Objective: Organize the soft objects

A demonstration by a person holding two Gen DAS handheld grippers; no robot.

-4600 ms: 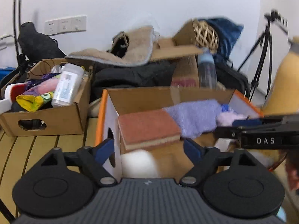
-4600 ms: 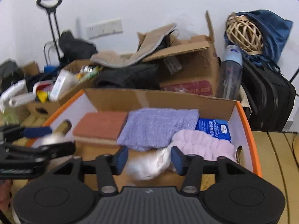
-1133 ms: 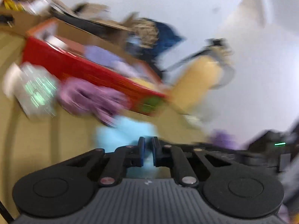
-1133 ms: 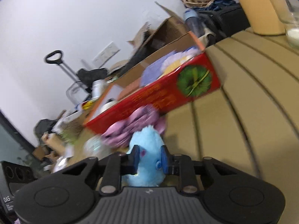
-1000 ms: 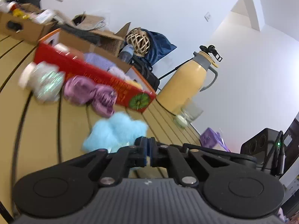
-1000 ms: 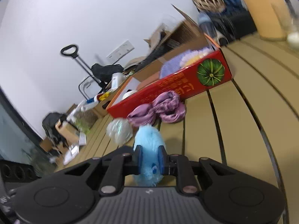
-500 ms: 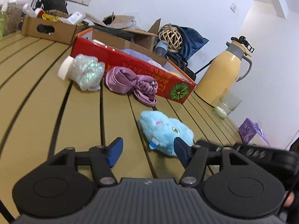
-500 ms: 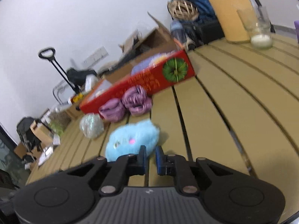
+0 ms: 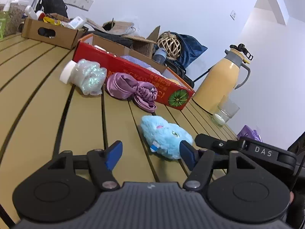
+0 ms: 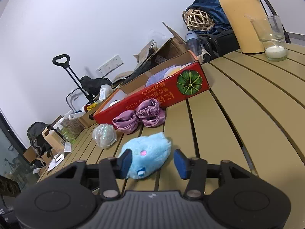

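A fluffy blue plush toy (image 9: pixel 166 134) (image 10: pixel 147 153) lies on the slatted table. A purple satin scrunchie (image 9: pixel 131 90) (image 10: pixel 140 116) and an iridescent bath pouf (image 9: pixel 88 76) (image 10: pixel 104 135) lie in front of the red box (image 9: pixel 152 80) (image 10: pixel 164 93), which holds folded soft items. My left gripper (image 9: pixel 150 153) is open, with the plush ahead between its fingertips. My right gripper (image 10: pixel 153 162) is open, its fingers on either side of the plush. The right gripper's body (image 9: pixel 246 151) shows at the right of the left wrist view.
A yellow thermos jug (image 9: pixel 219 84) (image 10: pixel 244 17) and a glass (image 9: pixel 225 113) (image 10: pixel 270 40) stand at the table's right end. A cardboard box of bottles (image 9: pixel 49 31) sits far left. More boxes, a wicker ball (image 9: pixel 168 44) and bags lie behind the red box.
Both grippers left the red box and came to the table's front. The right gripper, shut half a second ago, has opened around the blue plush. The left gripper opened earlier.
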